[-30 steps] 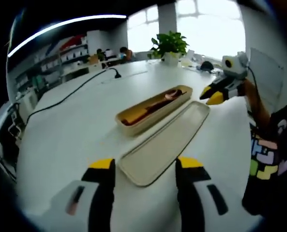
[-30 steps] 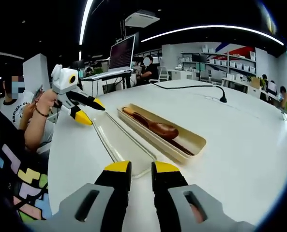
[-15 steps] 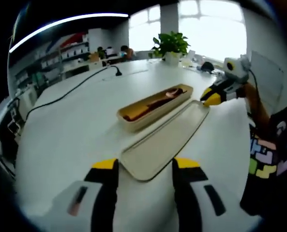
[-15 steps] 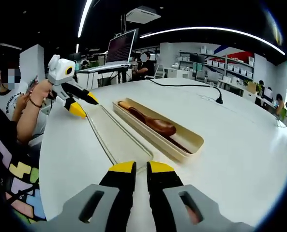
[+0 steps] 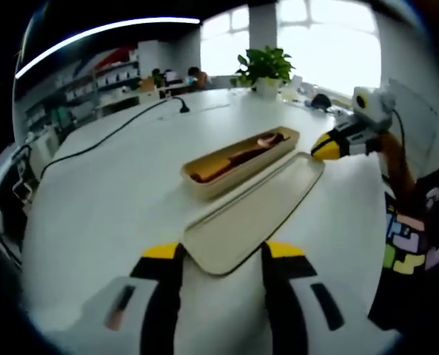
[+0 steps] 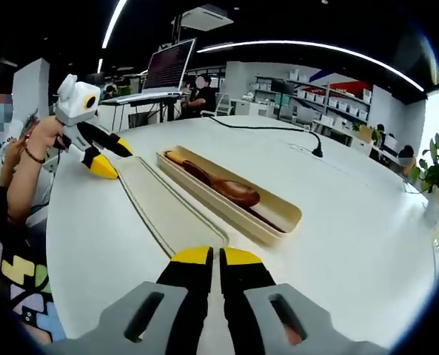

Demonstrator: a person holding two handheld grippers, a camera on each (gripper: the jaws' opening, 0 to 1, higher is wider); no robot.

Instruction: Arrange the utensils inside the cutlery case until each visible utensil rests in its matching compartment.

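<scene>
A beige cutlery case [image 5: 238, 159] lies open on the white table, with a brown wooden spoon [image 5: 241, 156] and other dark utensils inside. Its flat lid [image 5: 252, 214] lies alongside it. My left gripper [image 5: 220, 255] stands open at the lid's near end, which sits between its yellow tips. The right gripper [image 5: 336, 144] hovers by the lid's far end. In the right gripper view the case [image 6: 278, 222] holds the spoon [image 6: 234, 192], with the lid [image 6: 167, 211] to its left. My right gripper [image 6: 215, 257] is shut on nothing, just short of the lid. The left gripper [image 6: 114, 158] is open at the far end.
A black cable [image 5: 108, 133] with a plug runs across the table behind the case. A potted plant [image 5: 262, 70] stands at the table's far edge. A hand [image 6: 34, 140] and a patterned sleeve [image 5: 415, 244] are near. A laptop [image 6: 163, 70] sits on a desk behind.
My right gripper's jaws have come together from a small gap to shut. Both views have shifted slightly with the hands. The case, lid and spoon have not moved.
</scene>
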